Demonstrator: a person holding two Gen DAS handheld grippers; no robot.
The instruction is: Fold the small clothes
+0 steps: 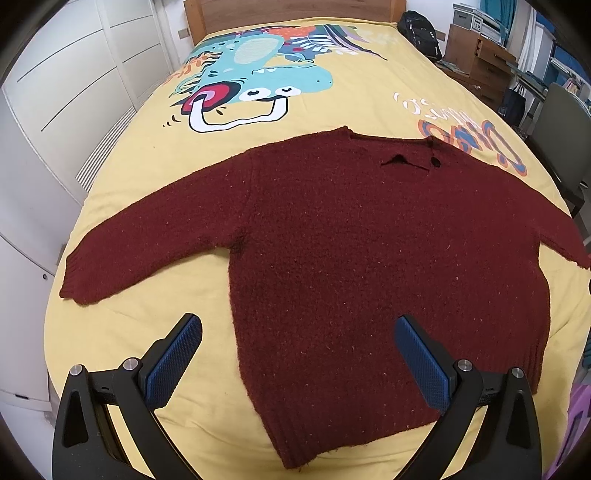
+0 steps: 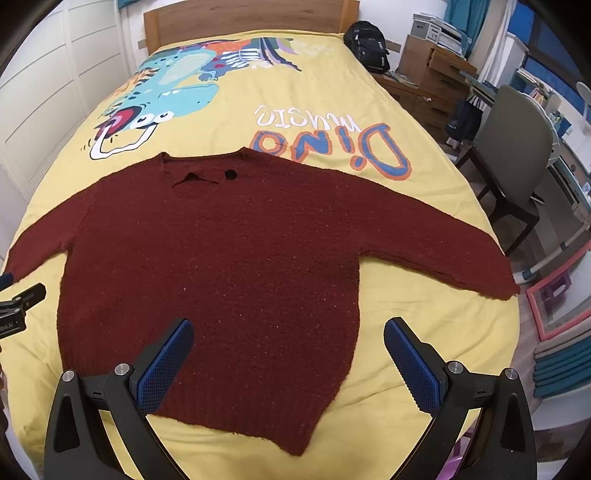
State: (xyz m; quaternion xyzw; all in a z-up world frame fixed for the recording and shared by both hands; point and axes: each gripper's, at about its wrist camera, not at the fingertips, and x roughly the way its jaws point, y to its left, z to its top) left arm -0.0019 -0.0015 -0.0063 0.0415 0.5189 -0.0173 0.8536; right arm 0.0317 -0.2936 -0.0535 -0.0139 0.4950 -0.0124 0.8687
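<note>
Left tool (image 1: pixel 297 334) and right tool (image 2: pixel 288 338) hang spread empty over flat maroon sweater (image 1: pixel 369 258) on yellow bed (image 1: pixel 147 155); grey chair (image 2: pixel 517 155) nearby.

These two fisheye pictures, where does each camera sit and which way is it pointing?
Left wrist view: sits on the left gripper, over the dark red knitted sweater's hem, facing the wooden headboard; its open blue-padded fingers show.
Right wrist view: sits on the right gripper, further right, facing likewise; its open fingers show, plus part of the left gripper at the left edge.
Both share the sweater, the yellow dinosaur bedspread and the black backpack.
</note>
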